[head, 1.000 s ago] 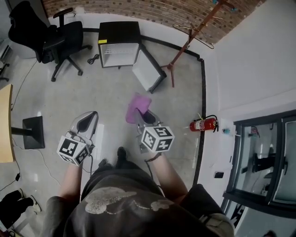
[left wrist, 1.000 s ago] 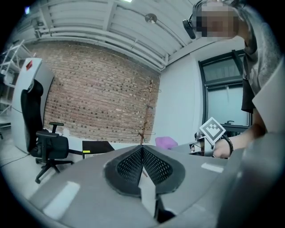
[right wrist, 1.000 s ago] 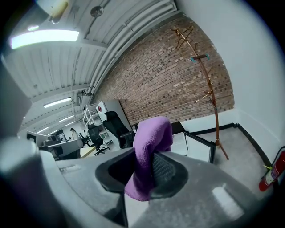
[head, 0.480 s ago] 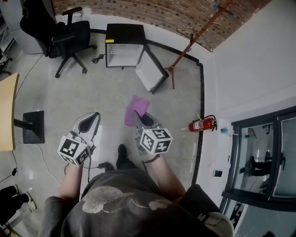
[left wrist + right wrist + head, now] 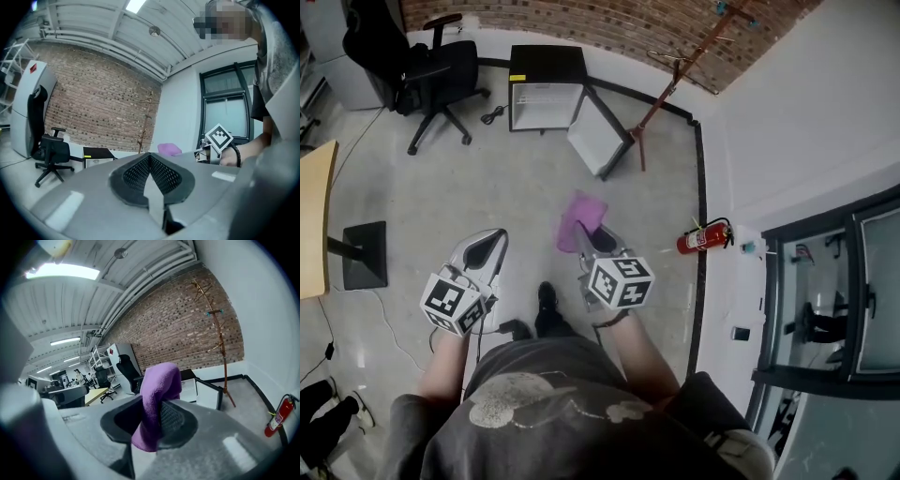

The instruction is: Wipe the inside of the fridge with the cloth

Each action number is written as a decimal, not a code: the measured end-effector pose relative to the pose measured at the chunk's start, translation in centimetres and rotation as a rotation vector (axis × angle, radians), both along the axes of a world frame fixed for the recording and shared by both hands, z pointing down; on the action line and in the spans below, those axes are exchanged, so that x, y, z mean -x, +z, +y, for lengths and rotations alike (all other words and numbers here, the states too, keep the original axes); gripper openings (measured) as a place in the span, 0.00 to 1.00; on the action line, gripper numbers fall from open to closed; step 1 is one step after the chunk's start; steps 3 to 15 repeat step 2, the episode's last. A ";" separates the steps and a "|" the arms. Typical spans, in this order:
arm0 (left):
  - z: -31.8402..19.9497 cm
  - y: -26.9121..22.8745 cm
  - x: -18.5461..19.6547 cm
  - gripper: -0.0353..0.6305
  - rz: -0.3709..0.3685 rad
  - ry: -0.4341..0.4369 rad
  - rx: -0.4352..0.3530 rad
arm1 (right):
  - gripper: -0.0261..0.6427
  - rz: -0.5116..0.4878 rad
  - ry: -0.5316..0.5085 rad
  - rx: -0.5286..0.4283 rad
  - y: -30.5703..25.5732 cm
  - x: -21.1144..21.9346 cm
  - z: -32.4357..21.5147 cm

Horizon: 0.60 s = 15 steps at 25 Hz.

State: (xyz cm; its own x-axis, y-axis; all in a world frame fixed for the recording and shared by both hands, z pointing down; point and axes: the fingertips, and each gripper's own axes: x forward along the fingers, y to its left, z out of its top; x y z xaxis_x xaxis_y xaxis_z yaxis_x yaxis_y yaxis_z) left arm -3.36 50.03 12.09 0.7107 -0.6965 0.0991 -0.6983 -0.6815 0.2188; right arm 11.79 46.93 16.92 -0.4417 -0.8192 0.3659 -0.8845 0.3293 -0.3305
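Note:
A small black fridge [image 5: 546, 89] stands on the floor by the far brick wall, its white door [image 5: 598, 141] swung open to the right. In the left gripper view the fridge [image 5: 97, 155] is small and distant. My right gripper [image 5: 586, 236] is shut on a purple cloth [image 5: 580, 218], which hangs from the jaws; the right gripper view has the cloth [image 5: 157, 401] draped over the pads. My left gripper [image 5: 490, 245] is shut and holds nothing. Both are held well short of the fridge.
A black office chair [image 5: 431, 70] stands left of the fridge. A wooden coat stand [image 5: 670, 80] rises to its right. A red fire extinguisher [image 5: 701, 236] sits by the right wall. A wooden desk edge [image 5: 311, 220] and its black base [image 5: 364, 255] are at the left.
The view has shifted slightly as the person steps forward. Both grippers keep their hold and stance, and the cloth stays in the right jaws.

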 end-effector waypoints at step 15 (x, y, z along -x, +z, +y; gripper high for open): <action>0.7 0.0 0.0 0.08 0.000 0.005 -0.002 | 0.14 0.007 -0.001 0.006 0.1 0.0 0.9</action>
